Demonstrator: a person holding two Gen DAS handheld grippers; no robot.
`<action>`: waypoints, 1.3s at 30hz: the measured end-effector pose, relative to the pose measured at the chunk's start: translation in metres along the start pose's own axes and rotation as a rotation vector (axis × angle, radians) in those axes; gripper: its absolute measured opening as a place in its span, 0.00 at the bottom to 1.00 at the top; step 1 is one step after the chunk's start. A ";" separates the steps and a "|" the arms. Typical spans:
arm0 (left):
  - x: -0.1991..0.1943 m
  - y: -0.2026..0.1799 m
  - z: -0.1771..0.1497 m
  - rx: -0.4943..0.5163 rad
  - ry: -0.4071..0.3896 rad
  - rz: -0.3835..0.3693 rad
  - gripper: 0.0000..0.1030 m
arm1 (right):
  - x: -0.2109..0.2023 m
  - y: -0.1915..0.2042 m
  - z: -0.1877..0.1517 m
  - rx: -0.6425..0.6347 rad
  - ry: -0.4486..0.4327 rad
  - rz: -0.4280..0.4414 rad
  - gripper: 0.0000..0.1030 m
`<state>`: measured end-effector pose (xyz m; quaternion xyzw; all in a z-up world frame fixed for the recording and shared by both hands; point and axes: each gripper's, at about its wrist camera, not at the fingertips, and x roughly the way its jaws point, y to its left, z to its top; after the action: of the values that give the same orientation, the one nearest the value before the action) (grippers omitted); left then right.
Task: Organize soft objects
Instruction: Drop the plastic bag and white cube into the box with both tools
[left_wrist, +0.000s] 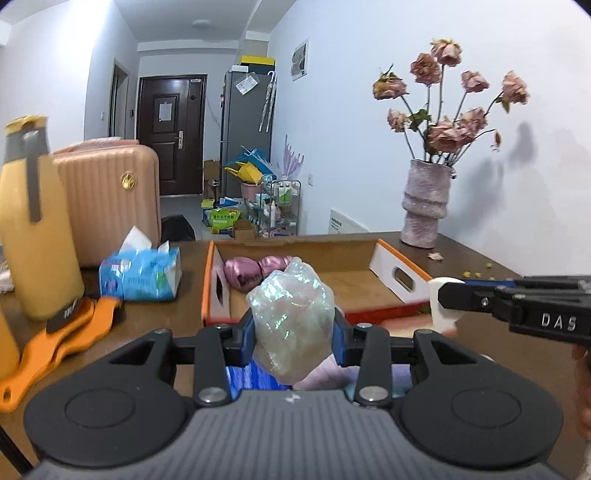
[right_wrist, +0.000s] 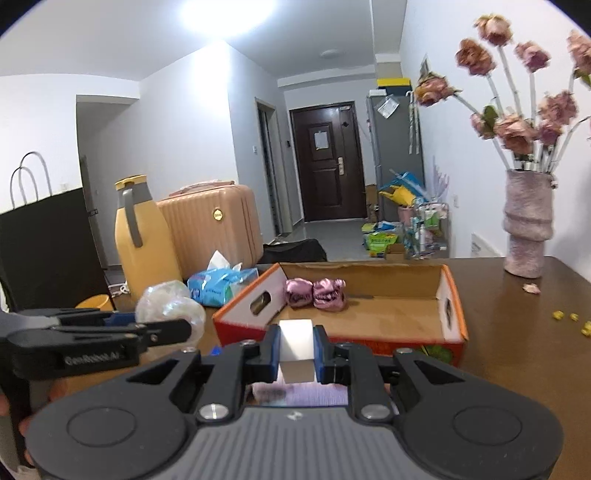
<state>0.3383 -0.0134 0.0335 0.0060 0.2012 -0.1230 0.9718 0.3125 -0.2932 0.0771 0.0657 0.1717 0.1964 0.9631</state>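
My left gripper (left_wrist: 293, 328) is shut on an iridescent, pearly soft ball (left_wrist: 291, 321), held above the table just before the open cardboard box (left_wrist: 332, 280). The same ball (right_wrist: 170, 310) shows at the left in the right wrist view. My right gripper (right_wrist: 297, 350) is shut on a small white soft block (right_wrist: 295, 347), also in front of the box (right_wrist: 388, 317). In the left wrist view that block (left_wrist: 441, 306) sticks out at the right edge. Two shiny pink soft balls (right_wrist: 316, 291) lie in the box's far left corner, seen too as pink balls (left_wrist: 255, 271) behind the pearly one.
A yellow jug (left_wrist: 35, 229), an orange tool (left_wrist: 55, 343) and a blue tissue pack (left_wrist: 142, 275) stand left of the box. A vase of dried roses (left_wrist: 424, 206) is at the back right. Yellow crumbs (right_wrist: 570, 319) dot the brown table. A pink suitcase (right_wrist: 218, 225) stands beyond.
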 end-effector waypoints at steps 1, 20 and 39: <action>0.011 0.003 0.006 0.012 0.001 0.008 0.38 | 0.011 -0.004 0.007 0.005 0.007 0.011 0.17; 0.262 0.055 0.055 0.085 0.378 0.035 0.56 | 0.298 -0.121 0.073 0.336 0.423 -0.055 0.21; 0.135 0.057 0.102 0.068 0.198 0.116 0.73 | 0.150 -0.097 0.128 0.160 0.257 -0.127 0.39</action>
<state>0.5117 0.0039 0.0727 0.0629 0.2914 -0.0721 0.9518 0.5224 -0.3294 0.1313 0.1055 0.3126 0.1277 0.9353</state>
